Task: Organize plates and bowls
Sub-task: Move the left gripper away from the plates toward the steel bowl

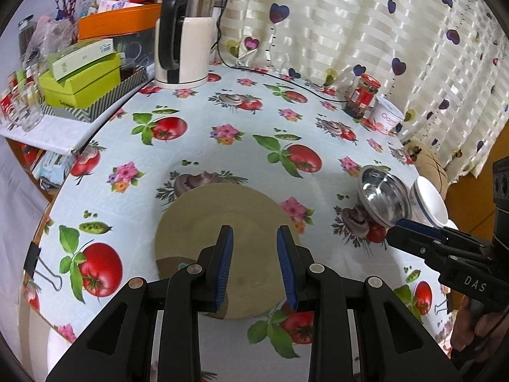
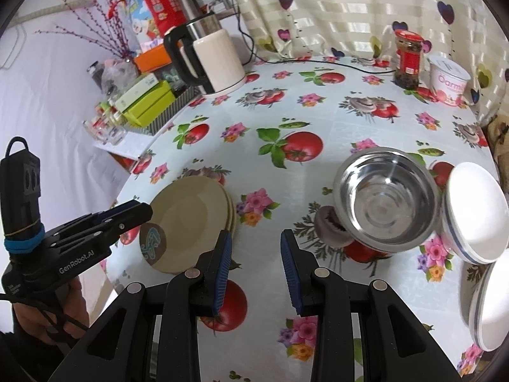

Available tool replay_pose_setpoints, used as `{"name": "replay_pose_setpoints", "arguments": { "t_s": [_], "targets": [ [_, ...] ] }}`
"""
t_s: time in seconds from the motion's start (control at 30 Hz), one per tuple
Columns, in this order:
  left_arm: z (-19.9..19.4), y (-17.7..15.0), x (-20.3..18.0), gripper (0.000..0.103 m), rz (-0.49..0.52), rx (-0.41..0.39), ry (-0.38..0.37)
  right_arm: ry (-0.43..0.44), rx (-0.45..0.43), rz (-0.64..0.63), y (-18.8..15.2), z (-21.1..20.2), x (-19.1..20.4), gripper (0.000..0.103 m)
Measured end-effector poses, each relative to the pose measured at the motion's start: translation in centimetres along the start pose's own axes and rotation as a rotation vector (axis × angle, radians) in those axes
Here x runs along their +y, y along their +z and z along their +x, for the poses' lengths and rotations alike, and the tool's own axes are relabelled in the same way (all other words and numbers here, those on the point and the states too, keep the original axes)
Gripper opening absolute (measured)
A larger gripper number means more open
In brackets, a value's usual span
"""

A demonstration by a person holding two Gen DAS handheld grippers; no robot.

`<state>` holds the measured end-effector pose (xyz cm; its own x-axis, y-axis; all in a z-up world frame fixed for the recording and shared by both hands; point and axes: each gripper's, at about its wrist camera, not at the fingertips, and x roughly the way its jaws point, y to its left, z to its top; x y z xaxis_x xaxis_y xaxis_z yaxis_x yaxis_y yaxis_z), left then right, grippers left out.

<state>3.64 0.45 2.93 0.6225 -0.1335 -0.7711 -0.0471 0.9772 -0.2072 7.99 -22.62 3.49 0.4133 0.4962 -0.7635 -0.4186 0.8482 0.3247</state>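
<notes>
A stack of beige plates point(image 1: 222, 238) point(image 2: 191, 219) lies on the tomato-print tablecloth point(image 1: 222, 121). My left gripper point(image 1: 254, 238) point(image 2: 140, 211) hovers open over the stack's near part, with nothing between its blue pads. To the right stands a steel bowl point(image 1: 383, 197) point(image 2: 385, 203), and a white bowl with a blue line point(image 1: 429, 200) point(image 2: 474, 213) sits beside it. A white plate point(image 2: 490, 308) shows at the right edge. My right gripper point(image 2: 256, 238) point(image 1: 394, 227) is open and empty over the cloth, between the plates and the steel bowl.
A cream kettle point(image 1: 184, 38) with a black cable stands at the back. A red-lidded jar point(image 1: 362, 95) and a yogurt tub point(image 1: 388, 116) are at the back right. Green boxes point(image 1: 82, 79) clutter a side shelf at left. A binder clip point(image 1: 41, 264) grips the table's left edge.
</notes>
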Motion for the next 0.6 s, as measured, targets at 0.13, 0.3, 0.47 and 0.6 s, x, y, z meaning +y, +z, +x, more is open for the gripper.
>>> {"name": "replay_pose_setpoints", "arguments": {
  "t_s": [0.13, 0.3, 0.47, 0.6],
  "targets": [
    [0.5, 0.4, -1.0, 0.029, 0.018, 0.006, -0.018, -0.016, -0.009, 0.020, -0.1, -0.6, -0.9, 0.031],
    [1.3, 0.9, -2.3, 0.030, 0.039, 0.017, -0.045, -0.038, -0.017, 0.037, -0.2, -1.2, -2.1, 0.031],
    [2.1, 1.4, -3.8, 0.029, 0.060, 0.032, -0.083, -0.064, -0.024, 0.064, -0.3, -1.8, -3.5, 0.032],
    [2.9, 1.7, -5.2, 0.029, 0.079, 0.054, -0.118, -0.083, -0.031, 0.088, -0.4, -2.2, -4.8, 0.037]
  ]
}}
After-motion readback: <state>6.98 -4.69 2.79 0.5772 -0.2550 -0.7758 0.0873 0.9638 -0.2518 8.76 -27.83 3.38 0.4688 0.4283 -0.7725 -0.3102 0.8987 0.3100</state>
